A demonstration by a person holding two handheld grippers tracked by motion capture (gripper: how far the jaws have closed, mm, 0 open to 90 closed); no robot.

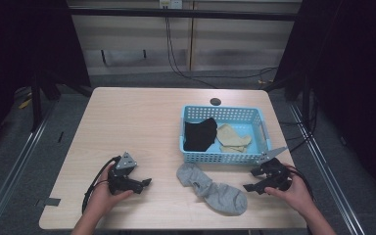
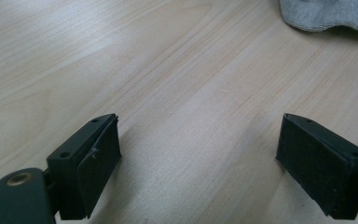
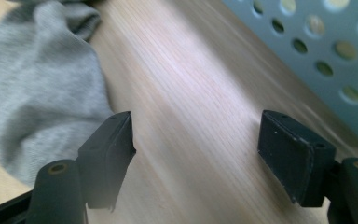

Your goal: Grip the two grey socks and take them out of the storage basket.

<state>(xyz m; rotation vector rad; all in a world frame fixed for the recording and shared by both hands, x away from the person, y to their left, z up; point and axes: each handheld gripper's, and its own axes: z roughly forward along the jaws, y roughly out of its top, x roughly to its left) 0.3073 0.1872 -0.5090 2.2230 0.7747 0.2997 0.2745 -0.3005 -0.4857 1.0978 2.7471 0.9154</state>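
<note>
Grey sock [image 1: 214, 190] — right gripper [image 1: 252, 187] low beside it, jaws apart

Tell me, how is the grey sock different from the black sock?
The grey sock is light grey; the black sock is dark. The grey sock lies on the table, stretched long, while the black sock sits bunched inside the blue basket. Both are soft socks, untouched by grippers.
</note>
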